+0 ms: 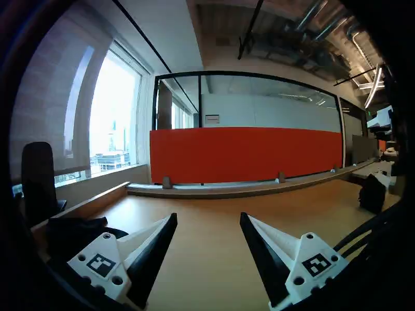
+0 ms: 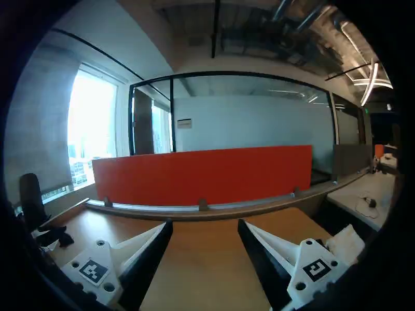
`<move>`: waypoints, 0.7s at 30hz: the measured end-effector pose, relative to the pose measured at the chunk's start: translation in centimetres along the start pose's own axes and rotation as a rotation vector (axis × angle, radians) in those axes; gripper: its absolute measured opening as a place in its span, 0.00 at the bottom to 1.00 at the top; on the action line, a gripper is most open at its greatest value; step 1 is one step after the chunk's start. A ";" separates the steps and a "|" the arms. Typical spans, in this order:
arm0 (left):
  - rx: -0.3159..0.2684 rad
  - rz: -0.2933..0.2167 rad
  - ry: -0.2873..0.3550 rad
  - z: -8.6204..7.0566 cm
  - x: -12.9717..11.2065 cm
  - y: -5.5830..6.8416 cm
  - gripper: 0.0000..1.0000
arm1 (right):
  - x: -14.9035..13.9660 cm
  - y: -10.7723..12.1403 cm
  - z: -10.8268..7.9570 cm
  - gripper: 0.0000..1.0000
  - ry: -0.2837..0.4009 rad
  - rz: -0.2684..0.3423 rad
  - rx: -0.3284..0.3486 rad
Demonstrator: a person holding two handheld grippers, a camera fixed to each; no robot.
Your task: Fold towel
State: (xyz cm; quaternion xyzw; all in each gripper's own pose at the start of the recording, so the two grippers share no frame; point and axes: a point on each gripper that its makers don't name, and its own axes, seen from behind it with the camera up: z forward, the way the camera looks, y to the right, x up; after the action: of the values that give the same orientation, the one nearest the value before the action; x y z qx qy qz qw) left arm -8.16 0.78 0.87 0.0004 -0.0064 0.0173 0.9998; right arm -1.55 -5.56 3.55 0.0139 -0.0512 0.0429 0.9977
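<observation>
Both the left hand-held gripper [image 1: 207,216] and the right hand-held gripper [image 2: 205,223] stand spread and empty above the wooden surface [image 1: 218,249], while a white crumpled cloth [image 2: 346,241], presumably the towel, lies low at the right one's side, judged light, limp and best pinched at a corner.

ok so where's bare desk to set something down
Bare desk runs from the open left gripper to the orange divider, and ahead of the open right gripper. Crowded at the edges: a black bundle left and black object right in the left gripper view; a white cloth right in the right gripper view.
</observation>
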 end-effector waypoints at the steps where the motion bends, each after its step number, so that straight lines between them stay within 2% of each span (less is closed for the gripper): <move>1: 0.002 0.000 0.001 0.0 -0.3 0.0 0.89 | -0.2 0.0 0.1 0.97 0.000 0.000 0.000; 12: 0.024 -0.011 0.016 -0.2 -2.9 -0.5 0.89 | -1.9 0.0 0.8 0.97 0.002 -0.002 0.009; 21: 0.035 -0.009 0.024 -0.2 -4.0 -0.8 0.89 | -2.7 0.1 1.0 0.97 -0.001 -0.023 0.014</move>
State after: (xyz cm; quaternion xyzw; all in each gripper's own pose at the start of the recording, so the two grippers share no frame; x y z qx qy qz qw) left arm -12.15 -0.18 0.57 0.0176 0.0060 0.0131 0.9997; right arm -4.35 -5.77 4.27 0.0214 -0.0510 0.0319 0.9980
